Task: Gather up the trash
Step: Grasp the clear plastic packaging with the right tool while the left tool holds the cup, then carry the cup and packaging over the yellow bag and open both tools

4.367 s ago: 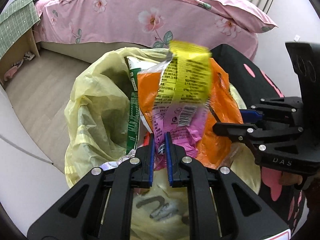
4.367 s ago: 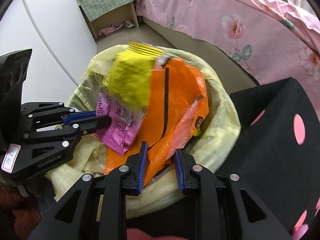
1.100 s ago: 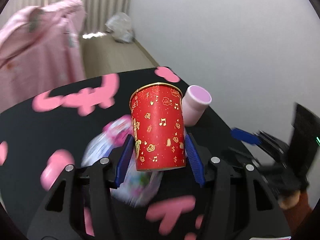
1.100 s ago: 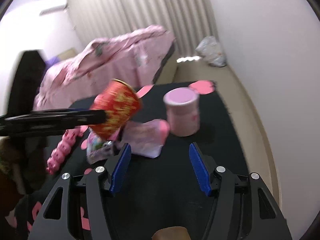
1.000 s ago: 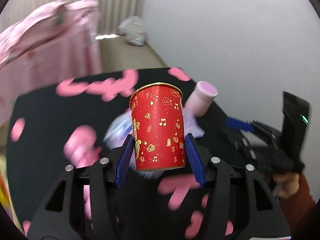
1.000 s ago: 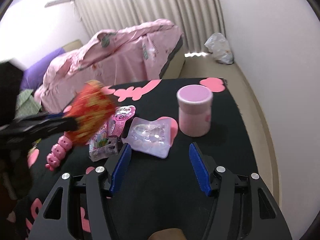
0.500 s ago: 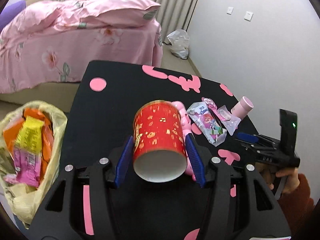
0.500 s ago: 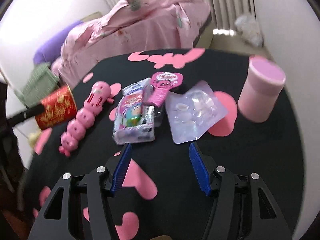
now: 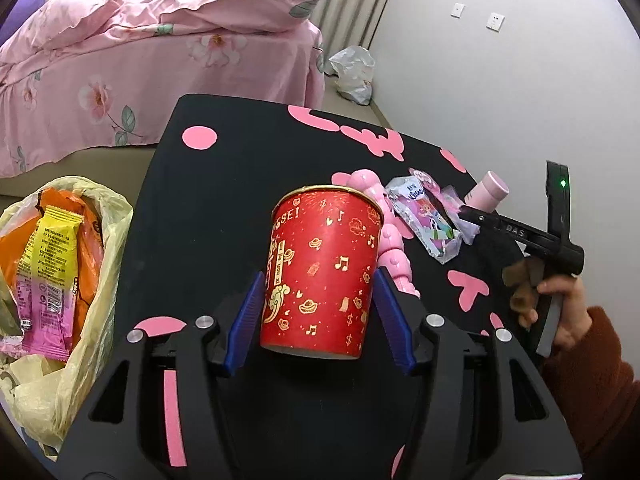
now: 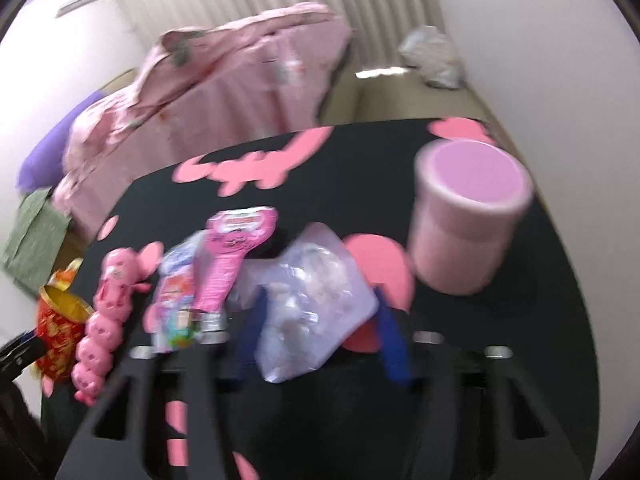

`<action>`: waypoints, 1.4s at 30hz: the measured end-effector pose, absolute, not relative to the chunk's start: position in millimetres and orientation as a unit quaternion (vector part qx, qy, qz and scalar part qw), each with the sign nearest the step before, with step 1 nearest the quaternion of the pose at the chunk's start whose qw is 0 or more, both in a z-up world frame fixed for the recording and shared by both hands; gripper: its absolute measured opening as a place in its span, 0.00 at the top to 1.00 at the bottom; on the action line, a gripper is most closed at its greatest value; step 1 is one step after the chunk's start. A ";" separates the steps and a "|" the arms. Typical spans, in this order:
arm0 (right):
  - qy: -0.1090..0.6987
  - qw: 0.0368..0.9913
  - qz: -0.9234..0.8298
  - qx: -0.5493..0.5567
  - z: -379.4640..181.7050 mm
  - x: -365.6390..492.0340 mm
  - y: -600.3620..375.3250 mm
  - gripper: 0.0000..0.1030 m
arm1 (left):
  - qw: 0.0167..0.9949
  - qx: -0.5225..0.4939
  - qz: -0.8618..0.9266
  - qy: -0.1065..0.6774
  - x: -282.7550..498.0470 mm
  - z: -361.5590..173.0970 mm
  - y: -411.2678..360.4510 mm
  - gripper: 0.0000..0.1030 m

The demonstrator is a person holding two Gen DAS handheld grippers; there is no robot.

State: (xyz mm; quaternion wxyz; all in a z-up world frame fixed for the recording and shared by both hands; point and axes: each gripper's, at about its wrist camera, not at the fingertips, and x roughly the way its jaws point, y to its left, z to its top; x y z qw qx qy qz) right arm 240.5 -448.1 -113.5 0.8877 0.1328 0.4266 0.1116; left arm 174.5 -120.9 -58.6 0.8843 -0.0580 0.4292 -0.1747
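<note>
Left wrist view: left gripper (image 9: 318, 300) fingers grasp the cup (image 9: 320, 272); tip it over the bag (image 9: 60, 280) at lower left. Right gripper (image 10: 320, 332) is released around the wrapper (image 10: 316, 300).

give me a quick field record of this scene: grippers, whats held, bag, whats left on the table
left gripper: shut on red paper cup, upright, held above the table
right gripper: open, straddling the clear plastic blister pack; contact unclear, view blurred
trash bag: yellow, open, left of the table, holding the yellow-pink wrapper and orange wrapper
table: black with pink shapes
on the table: pink caterpillar toy, cartoon snack packet, pink lidded tub
</note>
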 end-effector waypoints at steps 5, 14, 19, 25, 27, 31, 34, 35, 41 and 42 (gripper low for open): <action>0.419 0.894 0.115 0.108 -102.4 220.1 -433.3 0.97 | 0.874 -0.063 -0.184 0.445 175.7 -62.8 -122.3 0.45; 0.352 0.928 0.077 0.097 -51.8 156.3 -437.6 0.98 | 0.871 -0.079 -0.185 0.448 172.6 -65.3 -118.9 0.46; 0.326 0.935 0.096 0.097 -22.3 136.8 -422.6 0.98 | 0.886 -0.083 -0.180 0.420 158.6 -47.5 -105.5 0.47; 0.306 0.939 0.147 0.059 7.9 124.7 -368.4 0.98 | 0.914 -0.080 -0.150 0.368 128.8 -14.6 -73.1 0.47; 0.298 0.939 0.164 0.045 17.6 121.9 -346.7 0.98 | 0.921 -0.083 -0.136 0.357 120.5 -6.1 -59.3 0.47; 0.285 0.937 0.200 0.011 35.5 114.8 -297.8 0.98 | 0.934 -0.080 -0.107 0.332 100.9 10.0 -31.6 0.47; 0.277 0.934 0.225 -0.015 44.8 108.0 -261.9 0.98 | 0.940 -0.082 -0.079 0.321 86.1 15.3 -8.1 0.47; 0.276 0.932 0.233 -0.024 46.6 106.9 -249.9 0.98 | 0.941 -0.083 -0.071 0.319 83.4 15.5 -2.4 0.47; 0.284 0.921 0.262 -0.052 49.4 107.5 -197.8 0.98 | 0.942 -0.108 -0.025 0.317 71.0 7.3 44.0 0.47; 0.286 0.919 0.266 -0.055 48.9 109.6 -190.0 0.98 | 0.941 -0.113 -0.018 0.318 70.6 4.9 51.3 0.47</action>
